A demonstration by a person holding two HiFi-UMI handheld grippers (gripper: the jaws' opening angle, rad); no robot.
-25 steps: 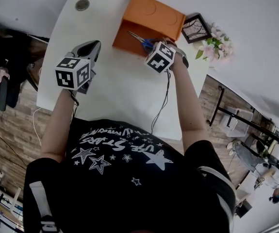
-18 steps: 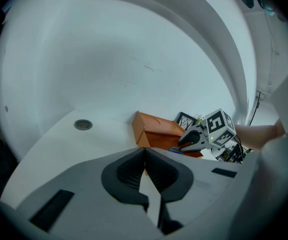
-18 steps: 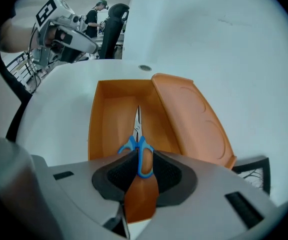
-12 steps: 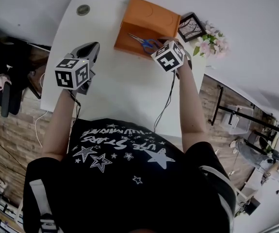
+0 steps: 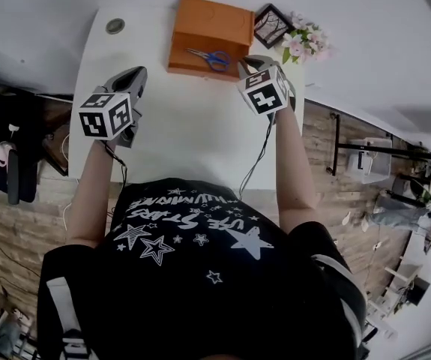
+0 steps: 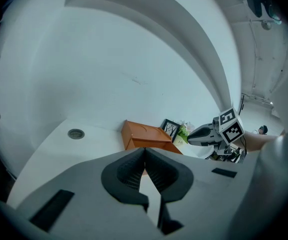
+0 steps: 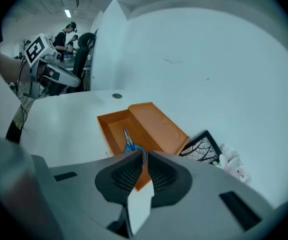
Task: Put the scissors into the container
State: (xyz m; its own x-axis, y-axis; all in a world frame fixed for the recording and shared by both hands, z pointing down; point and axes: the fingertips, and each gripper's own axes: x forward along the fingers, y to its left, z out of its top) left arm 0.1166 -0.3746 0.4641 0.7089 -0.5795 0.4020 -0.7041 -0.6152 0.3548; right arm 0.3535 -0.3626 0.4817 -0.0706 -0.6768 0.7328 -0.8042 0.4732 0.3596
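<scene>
The left gripper (image 5: 134, 75) hovers over the left side of the white worktop (image 5: 185, 126), well away from the work. Its own view shows the ribbed pads pressed together with nothing between them (image 6: 144, 153). Beyond it, at the far left corner, a small round grey cable grommet (image 5: 115, 26) sits flush in the surface.

At the far middle lies the orange rectangular container (image 5: 189, 28) with its lid folded open. The blue-handled metal scissors (image 5: 208, 56) already lie flat inside its tray, blades pointing left and handle loops to the right. That part of the task looks done.

Just right of the loops hangs the right gripper (image 5: 246, 64). Its jaws are slightly parted and hold nothing, and the blue handle shows through the gap beyond them (image 7: 142, 156).

What remains, as I judge it, is getting this gripper clear. It should draw straight back toward the near edge with the jaws kept apart, so no pad hooks a loop or drags the light tray. It should also not swing right, where a black-framed picture (image 5: 271, 26) and a spray of pink artificial flowers (image 5: 305, 42) stand close by.
</scene>
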